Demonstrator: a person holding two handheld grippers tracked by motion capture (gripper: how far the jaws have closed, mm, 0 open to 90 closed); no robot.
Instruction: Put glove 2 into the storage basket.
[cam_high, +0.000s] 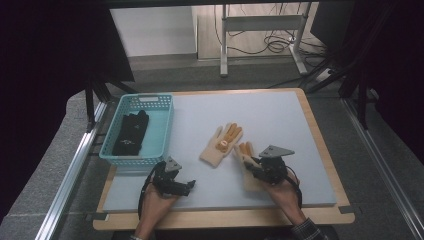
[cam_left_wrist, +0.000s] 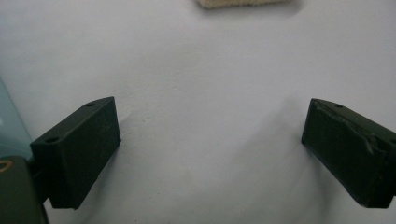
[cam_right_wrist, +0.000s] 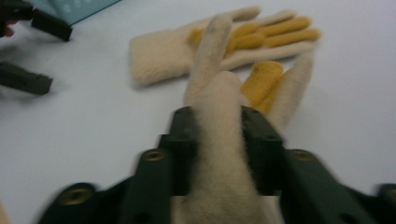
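Observation:
Two cream gloves with yellow palms lie mid-table. One glove (cam_high: 221, 145) (cam_right_wrist: 159, 56) rests flat, fingers pointing away. The second glove (cam_high: 245, 151) (cam_right_wrist: 219, 154) lies just to its right, and my right gripper (cam_high: 251, 165) (cam_right_wrist: 217, 121) has its jaws on either side of it, both pads against the bunched fabric. My left gripper (cam_high: 190, 186) (cam_left_wrist: 210, 140) hovers low over the bare mat near the basket's front corner, jaws wide apart with nothing between them. The left gripper (cam_right_wrist: 28, 51) also appears far off in the right gripper view.
A teal basket (cam_high: 162, 125) stands at the table's left with a black glove (cam_high: 131, 132) inside. The grey mat (cam_high: 270, 110) covers a wooden board. Metal rails run along both sides; a desk frame and cables sit beyond the far edge.

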